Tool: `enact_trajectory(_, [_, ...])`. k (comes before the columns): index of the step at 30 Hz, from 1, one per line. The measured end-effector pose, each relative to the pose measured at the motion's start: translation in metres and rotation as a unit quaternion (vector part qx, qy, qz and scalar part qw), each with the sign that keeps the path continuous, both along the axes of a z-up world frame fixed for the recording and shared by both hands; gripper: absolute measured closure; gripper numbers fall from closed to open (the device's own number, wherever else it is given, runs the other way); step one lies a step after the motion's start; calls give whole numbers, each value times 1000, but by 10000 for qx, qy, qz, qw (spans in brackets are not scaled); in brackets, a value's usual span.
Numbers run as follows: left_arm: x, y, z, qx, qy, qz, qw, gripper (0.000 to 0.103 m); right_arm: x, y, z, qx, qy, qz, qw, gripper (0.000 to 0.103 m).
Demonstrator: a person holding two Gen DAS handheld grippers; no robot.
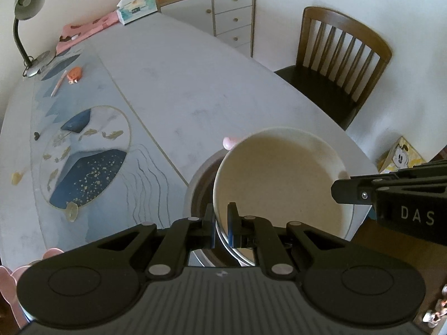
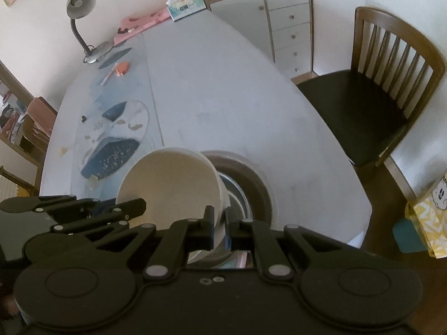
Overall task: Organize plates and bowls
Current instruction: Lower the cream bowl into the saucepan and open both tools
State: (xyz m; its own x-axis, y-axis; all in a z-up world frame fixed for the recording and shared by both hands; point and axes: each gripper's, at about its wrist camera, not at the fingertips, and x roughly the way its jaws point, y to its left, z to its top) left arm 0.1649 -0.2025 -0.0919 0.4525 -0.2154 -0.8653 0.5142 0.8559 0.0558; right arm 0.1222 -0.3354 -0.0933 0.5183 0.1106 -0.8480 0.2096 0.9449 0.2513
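Left claw [image 1: 220, 217] and right claw [image 2: 219, 223] each pinch opposite rims of the cream bowl [image 1: 279, 178]; it hangs tilted above the steel bowl [image 2: 237, 195] on the counter [image 1: 195, 89], seemingly for nesting.

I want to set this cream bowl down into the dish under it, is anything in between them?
Nothing visible. The cream bowl, pinched at its rim by the left tongs and the right tongs, hangs tilted over the grey dish. What shows of the dish's steel-lined inside looks bare; the bowl hides the rest.
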Motion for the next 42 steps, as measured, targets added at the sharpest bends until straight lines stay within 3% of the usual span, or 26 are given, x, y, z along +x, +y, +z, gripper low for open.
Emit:
enact_trajectory(12, [-6, -5, -24, 116, -267, -250, 9993, 96, -2, 4, -23, -152, 111, 28, 9998, 95])
enact_trajectory(25, [2, -4, -34, 122, -153, -193, 9996, 96, 5, 6, -36, -125, 212, 3, 9997, 94])
enact_trajectory(36, [9, 7, -28, -248, 24, -196, 9995, 96, 6, 2, -37, 15, 216, 36, 9998, 83])
enact_trajectory(42, [11, 23, -16, -562, 150, -106, 9983, 91, 2, -6, -22, 37, 53, 179, 9998, 71])
